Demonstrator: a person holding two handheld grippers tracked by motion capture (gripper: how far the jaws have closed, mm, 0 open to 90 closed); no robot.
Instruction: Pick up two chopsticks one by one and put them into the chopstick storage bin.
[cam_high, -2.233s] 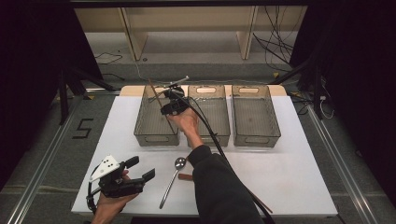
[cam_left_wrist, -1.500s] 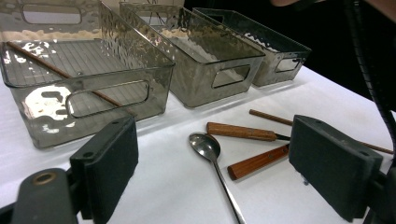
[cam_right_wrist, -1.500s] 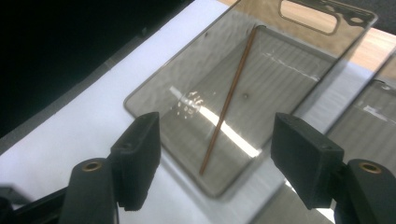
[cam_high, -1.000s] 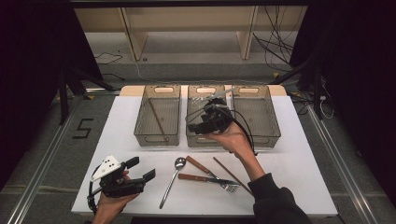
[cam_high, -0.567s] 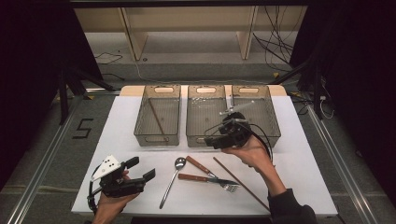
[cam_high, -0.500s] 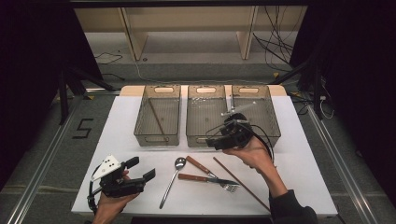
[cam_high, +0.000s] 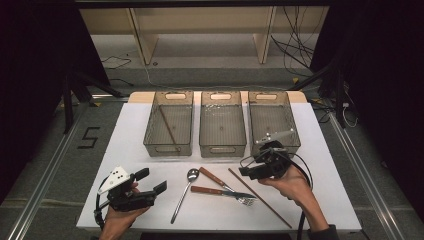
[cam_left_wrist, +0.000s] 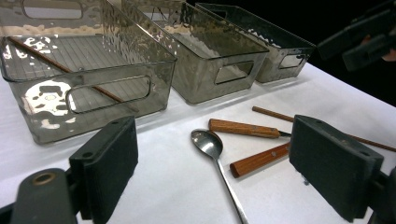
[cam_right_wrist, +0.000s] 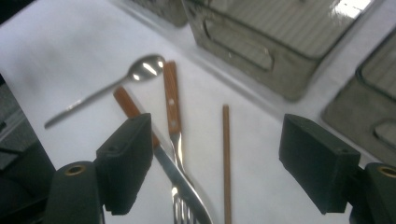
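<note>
Since the earlier frames, the right tool (cam_high: 250, 168) has come back from the left bin (cam_high: 168, 123) to the white worktop (cam_high: 325, 165); its jaws stand wide apart, holding nothing, above a loose chopstick (cam_right_wrist: 226, 158). One chopstick (cam_high: 169, 128) lies inside the left bin. The left tool (cam_high: 150, 181) rests near the spoon (cam_high: 185, 194), also wide open and empty.

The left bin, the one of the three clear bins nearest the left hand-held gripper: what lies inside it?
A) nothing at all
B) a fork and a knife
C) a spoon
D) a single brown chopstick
D: in the high view a single brown chopstick lies slantwise on the floor of the left bin, while the spoon, fork and knife lie on the table in front of the bins.
</note>
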